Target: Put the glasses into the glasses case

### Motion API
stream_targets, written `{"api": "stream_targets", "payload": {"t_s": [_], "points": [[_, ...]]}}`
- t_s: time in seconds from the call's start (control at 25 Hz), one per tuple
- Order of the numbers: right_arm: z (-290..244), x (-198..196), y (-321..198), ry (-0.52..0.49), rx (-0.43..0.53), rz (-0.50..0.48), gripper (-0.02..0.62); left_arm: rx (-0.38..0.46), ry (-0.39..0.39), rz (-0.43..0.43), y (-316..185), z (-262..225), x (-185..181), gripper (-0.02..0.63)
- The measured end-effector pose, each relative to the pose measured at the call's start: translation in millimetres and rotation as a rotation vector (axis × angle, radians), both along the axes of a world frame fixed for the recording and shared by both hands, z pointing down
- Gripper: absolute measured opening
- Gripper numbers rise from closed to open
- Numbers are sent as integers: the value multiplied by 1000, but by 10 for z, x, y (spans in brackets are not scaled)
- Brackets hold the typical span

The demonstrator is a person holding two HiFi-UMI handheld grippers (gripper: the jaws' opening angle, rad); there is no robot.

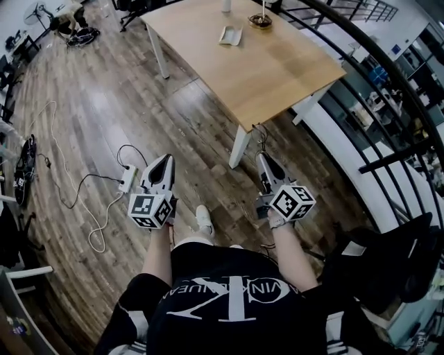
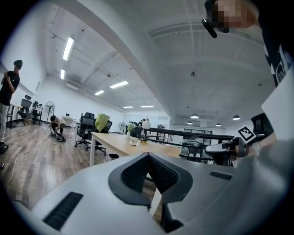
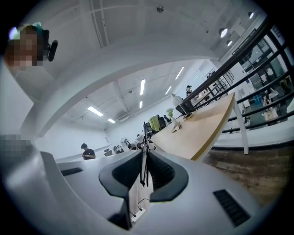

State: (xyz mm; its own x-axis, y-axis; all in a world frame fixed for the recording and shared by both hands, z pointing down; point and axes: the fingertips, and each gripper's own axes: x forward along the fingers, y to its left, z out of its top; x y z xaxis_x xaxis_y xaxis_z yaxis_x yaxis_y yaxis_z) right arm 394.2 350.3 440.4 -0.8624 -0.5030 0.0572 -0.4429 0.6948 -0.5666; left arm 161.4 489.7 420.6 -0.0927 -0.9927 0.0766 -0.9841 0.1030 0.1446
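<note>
The open white glasses case [image 1: 231, 35] lies far off on the wooden table [image 1: 277, 76]; it also shows small in the left gripper view [image 2: 134, 142] and the right gripper view [image 3: 177, 128]. My right gripper [image 1: 262, 157] is held level in front of the table's near corner, shut on thin black glasses [image 1: 261, 133]. In the right gripper view the folded black frame [image 3: 145, 137] sticks up between the jaws [image 3: 143, 158]. My left gripper [image 1: 166, 159] hovers over the floor to the left, shut [image 2: 148, 156], with nothing in it.
A round dish [image 1: 260, 21] sits beside the case. A white table leg [image 1: 239, 147] stands just ahead of the right gripper. A power strip [image 1: 127, 178] with cables lies on the floor at left. A black railing [image 1: 388, 76] and a chair [image 1: 388, 263] are at right.
</note>
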Motion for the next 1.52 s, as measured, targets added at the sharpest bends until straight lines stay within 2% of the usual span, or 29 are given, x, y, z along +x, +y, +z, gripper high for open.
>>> {"api": "stream_targets", "payload": {"t_s": [0.32,0.72,0.92,1.24,1.52], "points": [[-5,-746,-400,17,-10,-8,57,12,3,-30,-340,-56,-856,17],[88,-1489,-824,4,-16,7,57,17,-24,-4,-822,-70,-1634,17],[119,-1710,-966,7,-22,6,57,14,-24,11,-985,-31,-1819,17],[141,-1840,-1250,17,-28,22,57,7,-27,30,-1210,22,-1997,17],[146,-2066,-1677,19,-33,41,57,3,-23,49,-1631,49,-2229,17]]}}
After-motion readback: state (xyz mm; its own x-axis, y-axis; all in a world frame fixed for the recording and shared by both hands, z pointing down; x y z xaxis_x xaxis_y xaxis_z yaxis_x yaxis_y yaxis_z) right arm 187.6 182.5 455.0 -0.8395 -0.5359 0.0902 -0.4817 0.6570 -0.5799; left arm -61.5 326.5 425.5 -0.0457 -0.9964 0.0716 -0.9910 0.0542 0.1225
